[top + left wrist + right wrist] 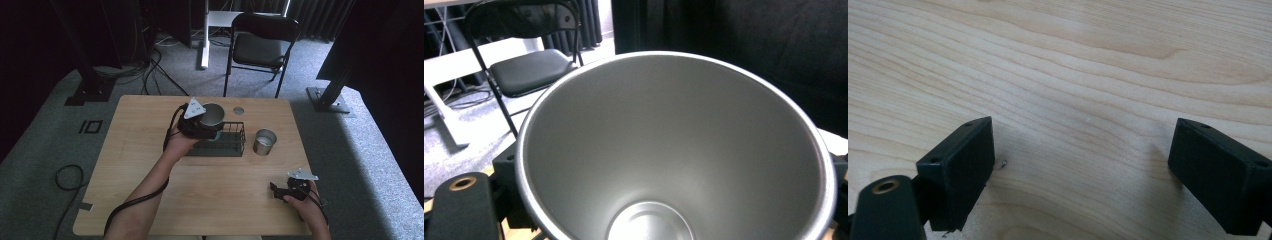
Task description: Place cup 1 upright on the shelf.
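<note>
My left gripper [204, 121] is shut on a steel cup [213, 114] and holds it over the left end of a black wire rack [231, 142] on the wooden table [150, 150]. In the left gripper view the steel cup [674, 145] is seen close up, mouth toward the camera, with the jaws at its two sides. A second steel cup [264, 142] stands upright on the table just right of the rack. My right gripper [278, 190] rests low near the front right corner, open, with bare wood between its jaws [1083, 165].
A small round metal lid [238, 110] lies on the table behind the rack. A black folding chair [260, 47] stands beyond the far edge. Cables [70, 177] lie on the carpet at the left. Bare wood spans the front middle of the table.
</note>
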`<act>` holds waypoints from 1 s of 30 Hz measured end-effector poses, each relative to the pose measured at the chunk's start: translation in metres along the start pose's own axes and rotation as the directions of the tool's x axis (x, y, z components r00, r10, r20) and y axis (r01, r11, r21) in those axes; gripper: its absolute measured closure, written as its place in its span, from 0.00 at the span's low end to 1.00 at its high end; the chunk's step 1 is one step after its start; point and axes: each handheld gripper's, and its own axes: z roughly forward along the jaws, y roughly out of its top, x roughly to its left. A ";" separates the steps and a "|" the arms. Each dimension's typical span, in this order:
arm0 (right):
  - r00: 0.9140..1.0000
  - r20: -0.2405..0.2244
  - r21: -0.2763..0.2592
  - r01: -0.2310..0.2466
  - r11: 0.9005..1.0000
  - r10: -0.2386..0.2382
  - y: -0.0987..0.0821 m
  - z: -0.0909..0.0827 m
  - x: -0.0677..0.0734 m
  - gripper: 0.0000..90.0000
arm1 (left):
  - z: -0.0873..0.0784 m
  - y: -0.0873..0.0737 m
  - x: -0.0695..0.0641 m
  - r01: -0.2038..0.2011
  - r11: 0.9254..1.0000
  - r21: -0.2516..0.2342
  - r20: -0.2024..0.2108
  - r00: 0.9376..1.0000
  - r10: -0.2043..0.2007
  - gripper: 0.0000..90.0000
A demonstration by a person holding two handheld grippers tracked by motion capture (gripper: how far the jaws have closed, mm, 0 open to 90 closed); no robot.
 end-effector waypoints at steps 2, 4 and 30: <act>1.000 0.000 0.000 0.000 1.000 0.000 0.000 0.000 0.000 0.12 | 0.001 -0.001 0.004 0.017 1.000 -0.002 -0.018 1.000 -0.017 0.16; 1.000 0.000 0.000 -0.001 1.000 0.001 0.000 0.000 0.000 0.12 | 0.002 -0.003 0.007 0.026 1.000 0.001 -0.044 0.999 -0.026 0.16; 1.000 -0.001 0.000 0.000 1.000 0.000 0.000 0.000 0.000 0.12 | 0.015 -0.042 0.032 0.179 0.984 -0.006 -0.272 0.947 -0.174 0.16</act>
